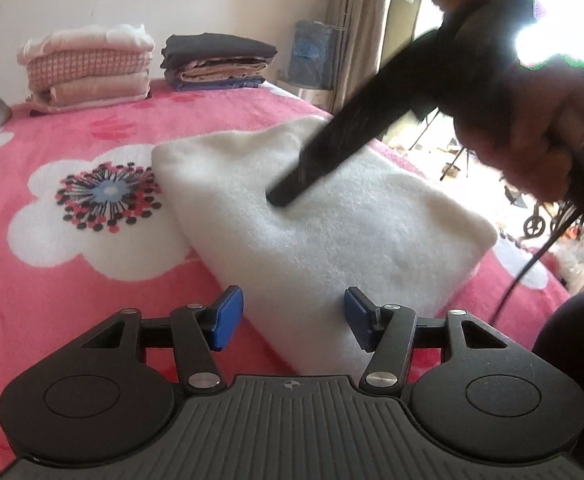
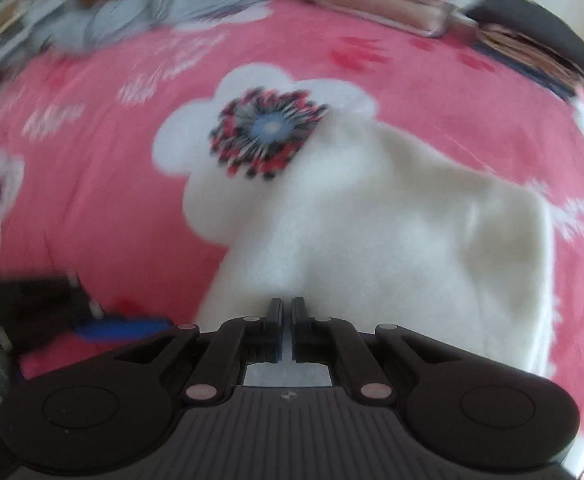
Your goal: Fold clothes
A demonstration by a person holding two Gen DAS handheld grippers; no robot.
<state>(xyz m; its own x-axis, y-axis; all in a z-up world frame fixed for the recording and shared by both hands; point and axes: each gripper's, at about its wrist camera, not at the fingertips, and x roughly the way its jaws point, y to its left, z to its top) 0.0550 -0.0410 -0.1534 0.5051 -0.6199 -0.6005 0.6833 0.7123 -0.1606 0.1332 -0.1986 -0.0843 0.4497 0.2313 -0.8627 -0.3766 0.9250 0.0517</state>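
A white fleece garment [image 1: 332, 232] lies folded in a thick rectangle on the pink flowered bedspread [image 1: 71, 292]. My left gripper [image 1: 294, 316] is open at the garment's near corner, its blue pads [image 1: 227, 318] on either side of the edge and nothing clamped between them. My right gripper [image 1: 281, 196], held by a hand [image 1: 532, 136], comes in from the right with its tip down on top of the garment. In the right wrist view, which is blurred, the right gripper [image 2: 287, 320] has its fingers nearly together over the white garment [image 2: 392, 220], with no fabric visibly pinched. The left gripper [image 2: 123, 328] shows at lower left.
Two stacks of folded clothes stand at the far edge of the bed: a pink and cream one [image 1: 87, 68] and a dark-topped one [image 1: 215, 62]. A grey garment [image 2: 151, 12] lies crumpled at the far left. A curtain [image 1: 356, 32] and a blue bag [image 1: 316, 56] stand beyond the bed.
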